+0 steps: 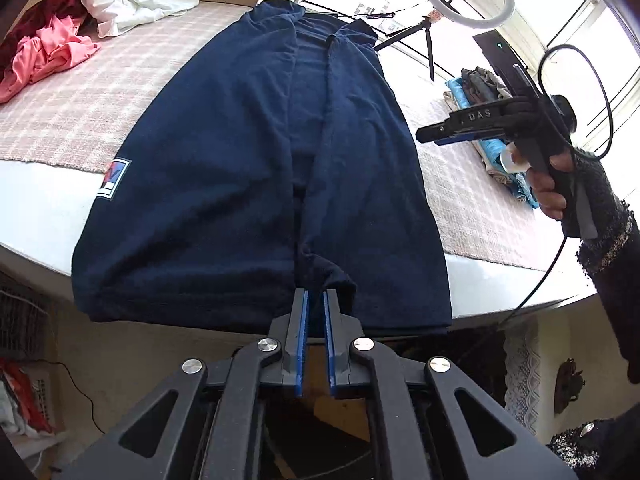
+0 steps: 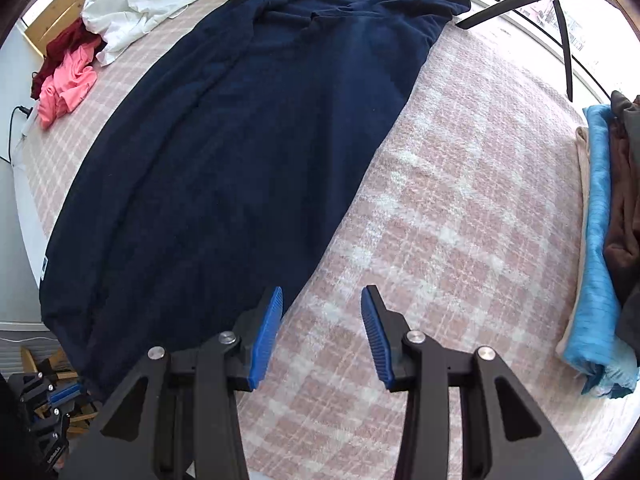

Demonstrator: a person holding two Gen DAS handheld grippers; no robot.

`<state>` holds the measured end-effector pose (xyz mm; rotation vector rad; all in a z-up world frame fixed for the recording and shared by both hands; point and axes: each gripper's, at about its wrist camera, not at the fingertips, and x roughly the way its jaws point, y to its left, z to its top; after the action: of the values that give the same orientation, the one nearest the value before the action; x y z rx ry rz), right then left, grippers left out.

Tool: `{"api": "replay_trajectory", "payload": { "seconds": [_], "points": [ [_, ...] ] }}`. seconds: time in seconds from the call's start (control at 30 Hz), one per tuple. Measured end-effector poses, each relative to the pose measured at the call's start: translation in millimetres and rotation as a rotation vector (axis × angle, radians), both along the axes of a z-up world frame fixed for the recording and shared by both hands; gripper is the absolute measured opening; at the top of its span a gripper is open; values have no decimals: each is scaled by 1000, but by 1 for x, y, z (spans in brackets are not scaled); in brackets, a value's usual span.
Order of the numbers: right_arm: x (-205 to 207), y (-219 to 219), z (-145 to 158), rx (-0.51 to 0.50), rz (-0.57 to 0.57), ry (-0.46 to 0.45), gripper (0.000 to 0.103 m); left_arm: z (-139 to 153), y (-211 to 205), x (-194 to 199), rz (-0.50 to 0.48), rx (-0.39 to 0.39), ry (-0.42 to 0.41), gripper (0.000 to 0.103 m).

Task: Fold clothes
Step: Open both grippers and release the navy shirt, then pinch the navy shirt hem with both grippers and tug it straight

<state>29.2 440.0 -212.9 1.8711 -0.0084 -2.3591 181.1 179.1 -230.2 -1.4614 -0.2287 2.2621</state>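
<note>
Left wrist view: left claw point(image 1: 315, 300) at the near hem of the navy shirt point(image 1: 260, 168), jaws a narrow gap apart, nothing pinched; a puckered bit of hem lies just beyond the tips. Shirt lies lengthwise on the bed point(image 1: 60, 120), both sides folded inward to a centre seam, hem overhanging the near edge. Right claw point(image 2: 322, 300) jaws well apart, empty, above the checked blanket point(image 2: 460, 208) just right of the shirt. Judgement: next is the end-to-end fold. Grip both hem corners through all layers, lift together, carry toward the collar, keep edges square. Far left: unfolded pile point(image 1: 80, 20); far right: folded stack point(image 2: 608, 240).
</note>
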Motion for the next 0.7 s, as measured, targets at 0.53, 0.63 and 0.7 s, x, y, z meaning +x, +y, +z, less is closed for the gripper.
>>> {"api": "replay_trajectory", "payload": {
  "seconds": [0.53,0.63,0.7],
  "points": [
    [173,-95,-15,-26,118,71,41,1,39,-15,-326,-220,124,12],
    [177,-102,-18,-30,135,84,41,0,36,-16,-339,-203,116,9],
    [174,-107,-22,20,147,103,41,1,37,-15,-353,-209,121,6]
  ]
}}
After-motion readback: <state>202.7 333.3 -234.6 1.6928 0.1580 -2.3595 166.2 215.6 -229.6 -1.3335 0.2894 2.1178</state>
